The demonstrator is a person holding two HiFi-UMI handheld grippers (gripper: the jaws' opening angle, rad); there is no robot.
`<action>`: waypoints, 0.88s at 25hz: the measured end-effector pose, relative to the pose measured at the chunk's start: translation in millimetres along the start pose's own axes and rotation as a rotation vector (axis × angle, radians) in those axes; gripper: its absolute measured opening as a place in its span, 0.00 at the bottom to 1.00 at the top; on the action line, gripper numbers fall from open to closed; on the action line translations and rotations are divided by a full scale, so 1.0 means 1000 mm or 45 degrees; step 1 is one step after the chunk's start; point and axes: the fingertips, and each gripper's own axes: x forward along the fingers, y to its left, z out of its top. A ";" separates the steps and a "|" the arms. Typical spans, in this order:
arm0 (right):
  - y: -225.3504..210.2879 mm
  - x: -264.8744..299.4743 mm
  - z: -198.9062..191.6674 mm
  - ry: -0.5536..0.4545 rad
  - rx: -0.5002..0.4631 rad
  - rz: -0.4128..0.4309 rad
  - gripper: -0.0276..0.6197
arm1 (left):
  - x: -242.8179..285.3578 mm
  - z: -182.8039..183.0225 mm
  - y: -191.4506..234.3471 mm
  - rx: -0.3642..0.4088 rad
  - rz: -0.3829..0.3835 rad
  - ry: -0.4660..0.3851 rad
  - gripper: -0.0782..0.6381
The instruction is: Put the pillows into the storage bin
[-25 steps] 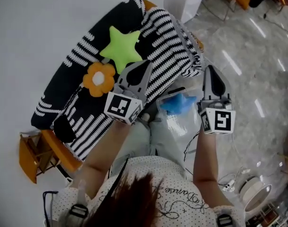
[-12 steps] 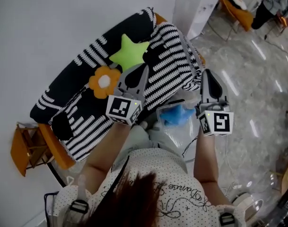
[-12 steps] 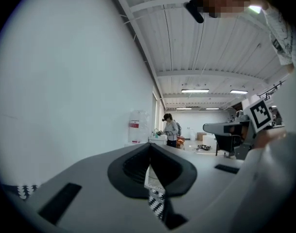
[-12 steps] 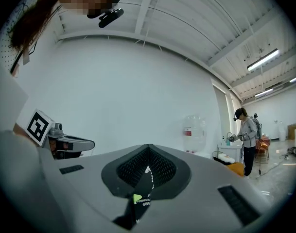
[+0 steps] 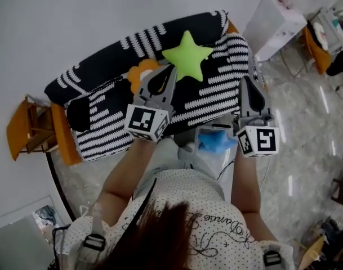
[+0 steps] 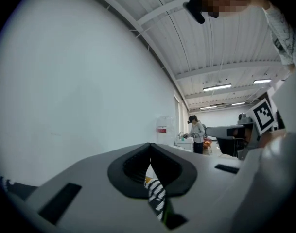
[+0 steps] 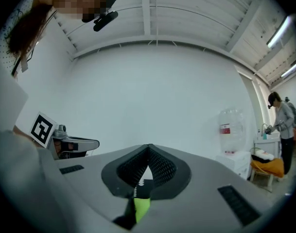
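Head view, star pillow (image 5: 187,61) now between shut left tool (image 5: 169,72), right tool (image 5: 246,82)

The striped sofa (image 5: 216,91) with its green star pillow (image 5: 188,61) fills my twelve o'clock against the white wall (image 5: 75,21), an orange wooden stool (image 5: 29,129) crowds nine, a white water dispenser (image 5: 275,26) stands at two, and bare marble floor (image 5: 313,142) lies open at three.

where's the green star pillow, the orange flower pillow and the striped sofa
green star-shaped plush pillow (image 5: 187,61), head view, star's centre
orange flower-shaped plush pillow (image 5: 138,75), head view, left petals
black-and-white striped sofa (image 5: 98,131), head view, seat cushion
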 end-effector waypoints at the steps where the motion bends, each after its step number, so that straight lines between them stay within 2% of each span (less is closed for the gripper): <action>1: 0.011 0.011 -0.001 0.000 0.007 0.048 0.06 | -0.008 0.001 0.012 -0.001 0.046 0.001 0.12; 6: 0.078 0.067 -0.005 0.002 0.045 0.295 0.06 | -0.058 0.005 0.076 0.003 0.275 -0.001 0.12; 13: 0.174 0.128 -0.008 0.015 0.055 0.492 0.06 | -0.126 0.003 0.163 -0.017 0.468 -0.001 0.12; 17: 0.217 0.157 -0.010 0.032 0.050 0.555 0.06 | -0.155 0.001 0.208 -0.034 0.540 -0.002 0.12; 22: 0.257 0.195 -0.010 0.040 0.045 0.554 0.06 | -0.170 -0.002 0.264 -0.054 0.541 -0.001 0.12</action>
